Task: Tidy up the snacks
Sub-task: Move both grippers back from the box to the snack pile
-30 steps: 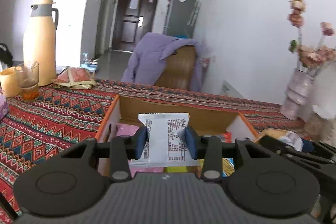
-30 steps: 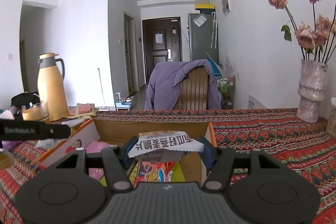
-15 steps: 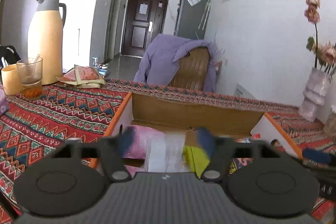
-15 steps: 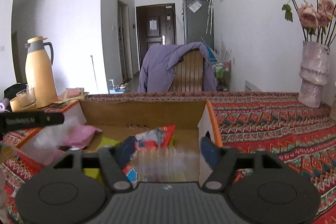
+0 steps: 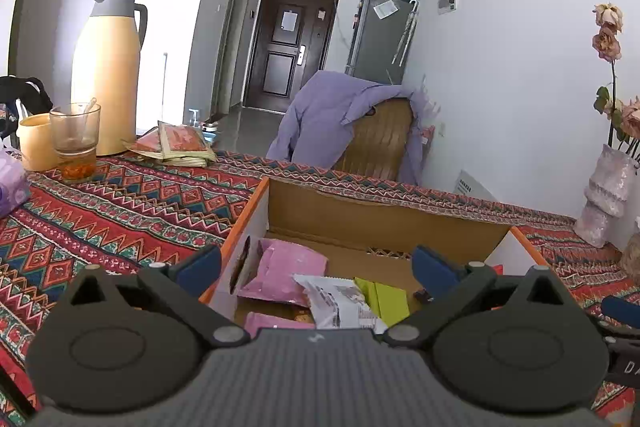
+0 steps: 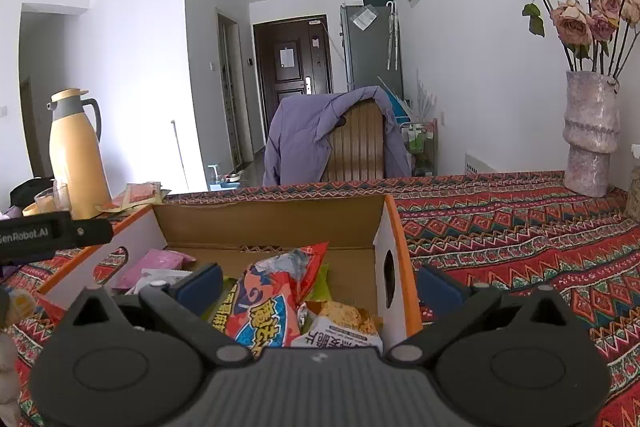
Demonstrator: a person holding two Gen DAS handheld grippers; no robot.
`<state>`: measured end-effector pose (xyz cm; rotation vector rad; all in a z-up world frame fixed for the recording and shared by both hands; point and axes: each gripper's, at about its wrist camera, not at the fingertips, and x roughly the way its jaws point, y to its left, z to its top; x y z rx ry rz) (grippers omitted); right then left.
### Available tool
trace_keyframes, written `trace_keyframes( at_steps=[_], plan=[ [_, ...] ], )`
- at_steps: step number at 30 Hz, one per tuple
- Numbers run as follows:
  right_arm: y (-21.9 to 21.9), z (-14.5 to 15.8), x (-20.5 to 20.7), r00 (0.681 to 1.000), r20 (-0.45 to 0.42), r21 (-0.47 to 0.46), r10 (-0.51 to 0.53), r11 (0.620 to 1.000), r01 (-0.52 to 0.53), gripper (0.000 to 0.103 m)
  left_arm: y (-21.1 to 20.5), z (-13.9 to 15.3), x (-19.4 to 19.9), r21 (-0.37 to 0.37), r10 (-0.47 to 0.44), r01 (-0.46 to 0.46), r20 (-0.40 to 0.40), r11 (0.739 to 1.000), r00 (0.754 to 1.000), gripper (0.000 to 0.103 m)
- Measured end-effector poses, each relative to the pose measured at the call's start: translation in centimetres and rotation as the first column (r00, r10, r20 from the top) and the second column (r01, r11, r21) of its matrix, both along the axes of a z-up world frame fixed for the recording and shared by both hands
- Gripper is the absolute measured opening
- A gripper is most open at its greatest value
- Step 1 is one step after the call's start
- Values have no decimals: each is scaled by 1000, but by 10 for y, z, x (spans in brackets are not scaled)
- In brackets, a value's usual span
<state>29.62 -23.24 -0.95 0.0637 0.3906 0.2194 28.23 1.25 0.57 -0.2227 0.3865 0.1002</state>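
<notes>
An open cardboard box (image 5: 248, 223) with orange edges sits on the patterned tablecloth. My left gripper (image 5: 316, 267) hovers over the box's left end, its jaws opening wide and gripping nothing. Below it in the box lie a white printed packet (image 5: 340, 303), pink packets (image 5: 280, 269) and a green packet (image 5: 386, 297). My right gripper (image 6: 320, 283) hangs over the right end of the box (image 6: 392, 259), jaws also opening and pressing on nothing. Under it rest a red and blue snack bag (image 6: 276, 303) and a white oat-crisp packet (image 6: 340, 327).
A tall yellow thermos (image 5: 110, 67), a glass of tea (image 5: 76, 143) and flat sachets (image 5: 176, 145) stand at the table's far left. A vase of dried roses (image 6: 592, 135) is at the far right. A chair draped with a purple jacket (image 6: 340, 139) sits behind the table.
Both grippers opened and let go of their white packets, which now lie in the box. Both hands sank a little toward the box.
</notes>
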Motion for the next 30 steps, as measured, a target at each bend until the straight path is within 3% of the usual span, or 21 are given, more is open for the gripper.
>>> trace_keyframes(
  at_steps=[4,8,14,30],
  plan=[
    [1,5,-3,1000,3,-10,-8,1000,8,103,2,12,-4,-35,7,-8,-30,999,1000,103],
    [4,26,-19,999,43,-37,-16,999,18,103,7,32,-19,-105,-16,15,-10,994,1000,103],
    [2,38,-48,999,55,-68,2,998,2,103,1,48,-46,-88,-30,29,-10,996,999,103],
    [-22,-7,-129,996,-88,-98,9,995,-17,103,2,0,-119,-38,-98,94,-150,995,984,103]
  ],
)
